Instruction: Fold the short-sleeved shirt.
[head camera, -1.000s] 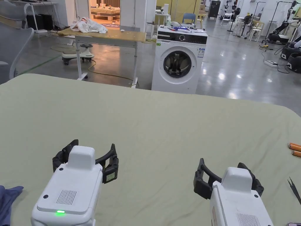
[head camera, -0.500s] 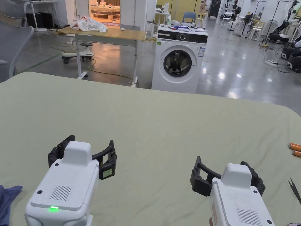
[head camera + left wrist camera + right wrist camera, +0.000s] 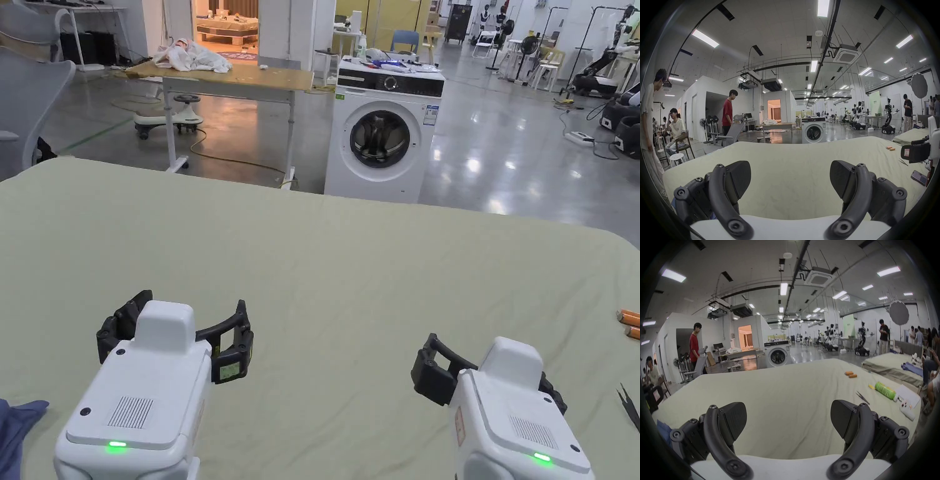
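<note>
Wrinkled green sheet (image 3: 350, 250) (blue cloth (image 3: 15, 425) corner)

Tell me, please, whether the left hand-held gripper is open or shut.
Open: the left hand-held gripper has its jaws wide apart, with bare sheet between them.

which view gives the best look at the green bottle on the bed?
Right gripper view: the green bottle lies on its side on the bed, whole and unobstructed, near the tweezers. The head view and left gripper view cover the same bed, but I can't make the bottle out in either.
</note>
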